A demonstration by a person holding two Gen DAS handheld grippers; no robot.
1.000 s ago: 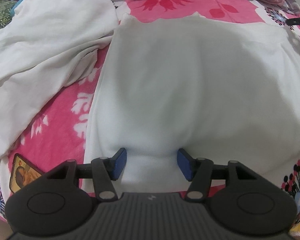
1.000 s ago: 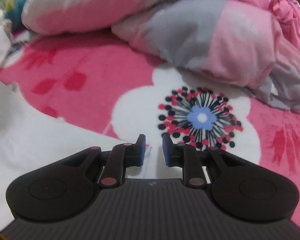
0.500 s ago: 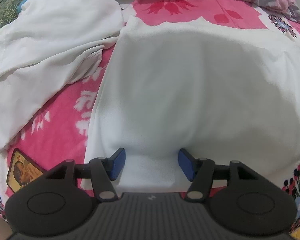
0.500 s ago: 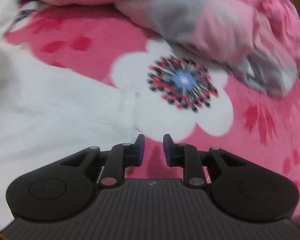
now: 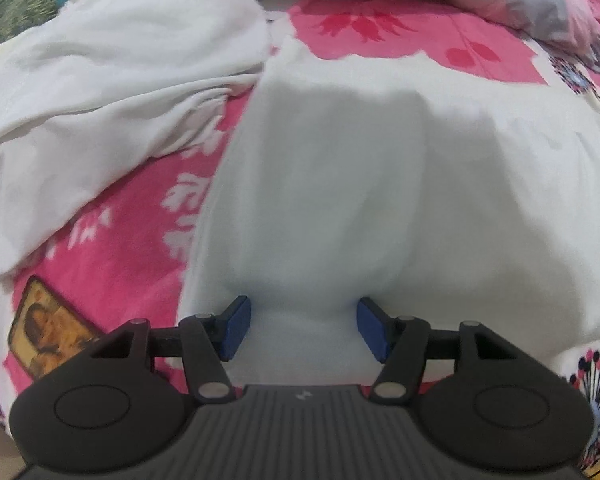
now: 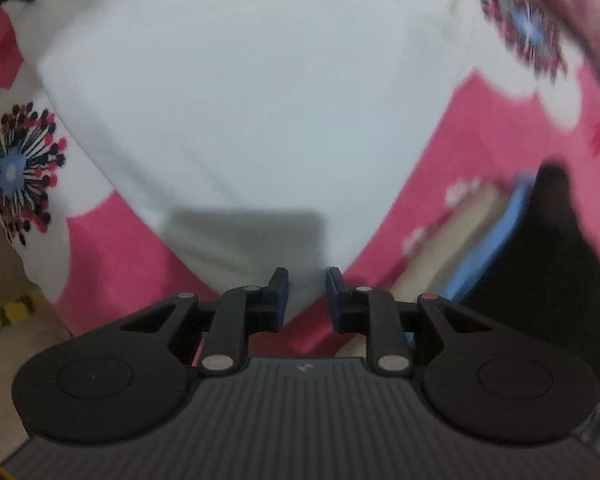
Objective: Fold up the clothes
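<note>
left wrist view: the left gripper (image 5: 302,328) stands with its blue-padded jaws wide, and the near edge of the soft white fleecy garment (image 5: 380,184) bulges up between them without being pinched. that garment lies spread on the pink flowered bedsheet (image 5: 120,240), smooth and thick-looking, with a rounded hump down its middle. to the far left sits a crumpled thin white cloth (image 5: 100,80), creased and loosely heaped, just beside the garment's far left corner. a small picture card (image 5: 48,328) lies on the sheet near left. if the jaws close here they may take only the top layer, or too fat a bunch, and the fold would come out skewed; a drag to the left could also catch the crumpled cloth.

right wrist view: the picture is blurred by motion. the right gripper (image 6: 303,300) shows a narrow gap between its pads, with the garment's pointed near corner (image 6: 260,240) running down to them; i cannot tell whether any cloth is nipped. a blue-edged book-like thing (image 6: 484,232) lies near right. a weak hold on so little fabric could slip as the corner is lifted.
</note>
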